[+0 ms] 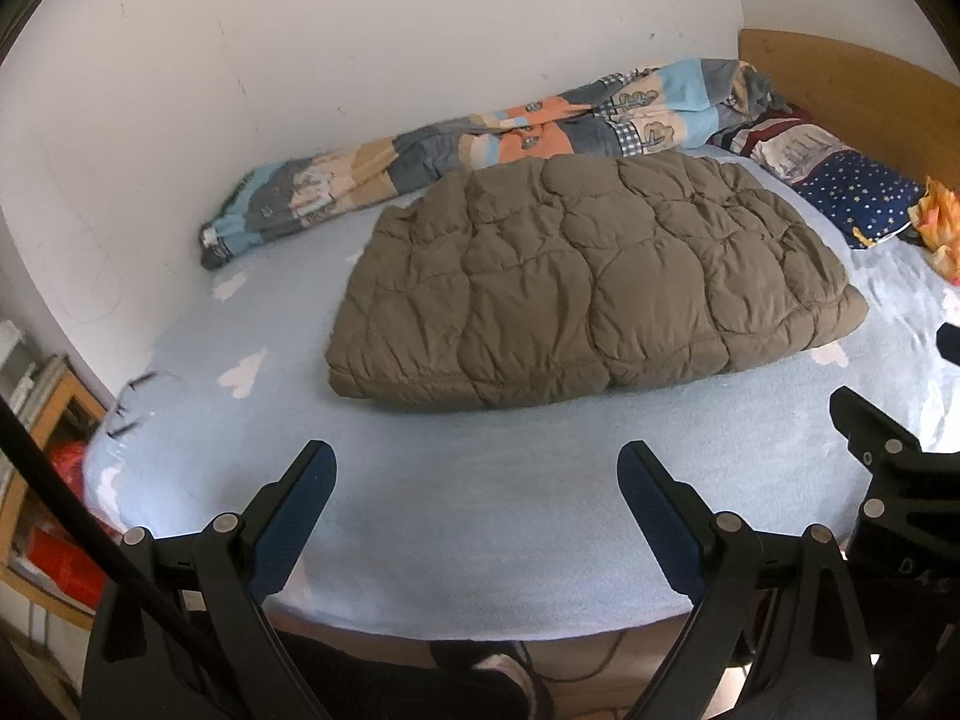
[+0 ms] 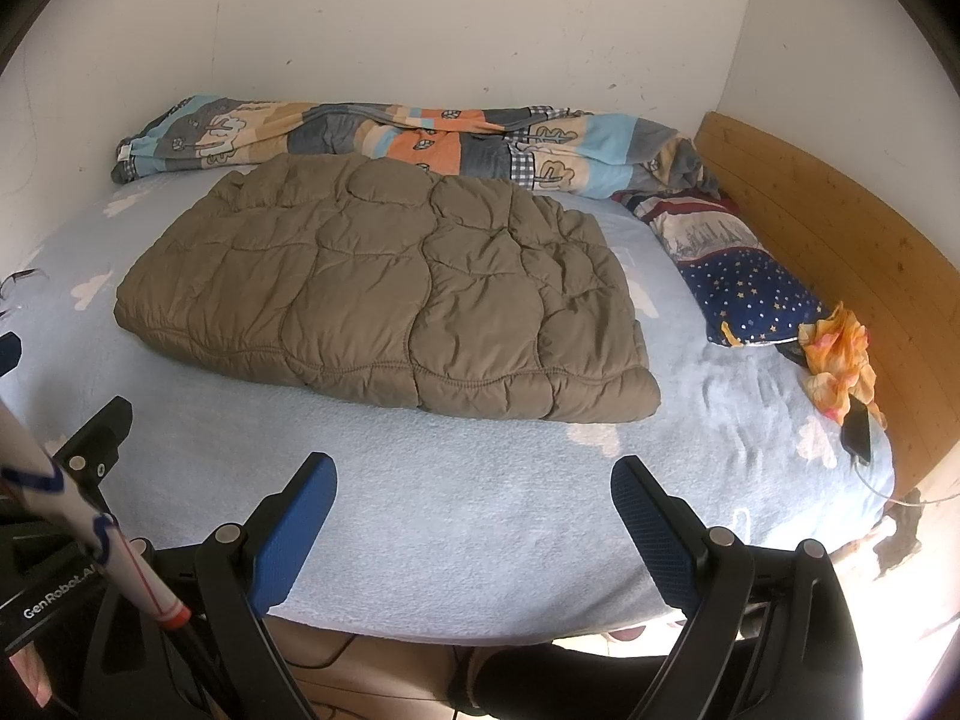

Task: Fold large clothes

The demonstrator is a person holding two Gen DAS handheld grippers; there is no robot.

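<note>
A folded olive-brown quilted jacket (image 1: pixel 588 282) lies flat in the middle of the light blue bed (image 1: pixel 480 510); it also shows in the right wrist view (image 2: pixel 396 294). My left gripper (image 1: pixel 477 492) is open and empty, held above the bed's near edge, short of the jacket. My right gripper (image 2: pixel 474 504) is open and empty, also above the near edge and apart from the jacket. The right gripper shows at the right edge of the left wrist view (image 1: pixel 882 450).
A rumpled patchwork blanket (image 1: pixel 480 132) lies along the wall behind the jacket. A starred pillow (image 2: pixel 738 282), an orange cloth (image 2: pixel 840 354) and a phone with cable (image 2: pixel 858 435) sit by the wooden headboard (image 2: pixel 840 240). A shelf (image 1: pixel 48 468) stands left of the bed.
</note>
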